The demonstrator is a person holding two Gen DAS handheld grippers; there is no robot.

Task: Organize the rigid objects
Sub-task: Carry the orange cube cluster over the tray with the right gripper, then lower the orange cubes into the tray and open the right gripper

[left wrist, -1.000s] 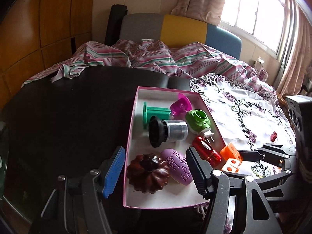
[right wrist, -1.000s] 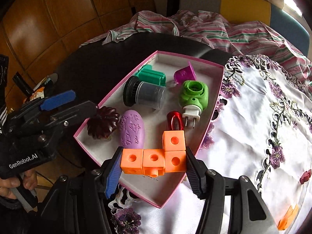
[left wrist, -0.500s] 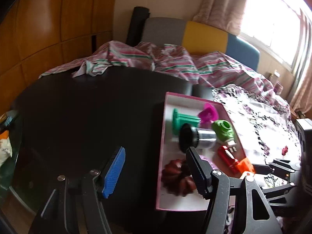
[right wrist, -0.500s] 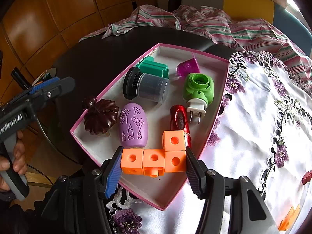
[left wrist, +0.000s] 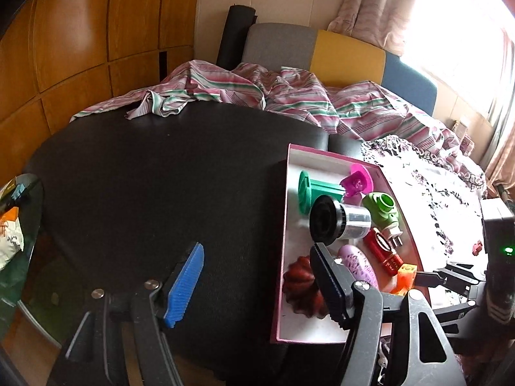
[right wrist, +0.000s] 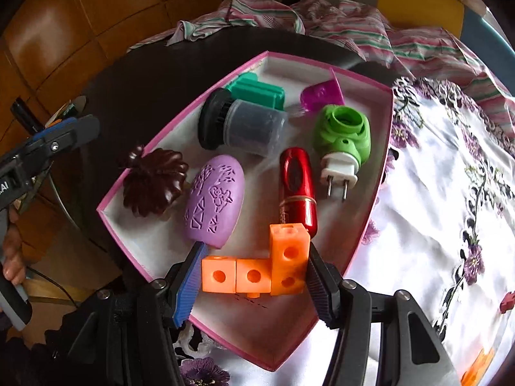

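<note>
A pink-rimmed white box (right wrist: 384, 148) holds a dark red flower mould (right wrist: 151, 186), a purple egg (right wrist: 214, 201), a red tube (right wrist: 297, 189), a green plug (right wrist: 342, 143), a black-capped jar (right wrist: 244, 125), a teal piece (right wrist: 259, 91) and a magenta cup (right wrist: 320, 96). My right gripper (right wrist: 254, 281) is shut on an orange L-shaped block piece (right wrist: 257, 273), held over the box's near corner. My left gripper (left wrist: 257, 284) is open and empty over the black table, left of the box (left wrist: 283, 257); it also shows in the right wrist view (right wrist: 61, 135).
A black round table (left wrist: 161, 177) carries the box. A white embroidered cloth (right wrist: 450, 193) lies to the right with a small red piece (right wrist: 508, 302) and an orange piece (right wrist: 479, 366). Striped fabric (left wrist: 257, 93) lies behind. A glass side table (left wrist: 19, 241) stands at left.
My left gripper has moved left, away from the box, and stays open. My right gripper has lowered the orange block piece closer to the box floor, still gripped.
</note>
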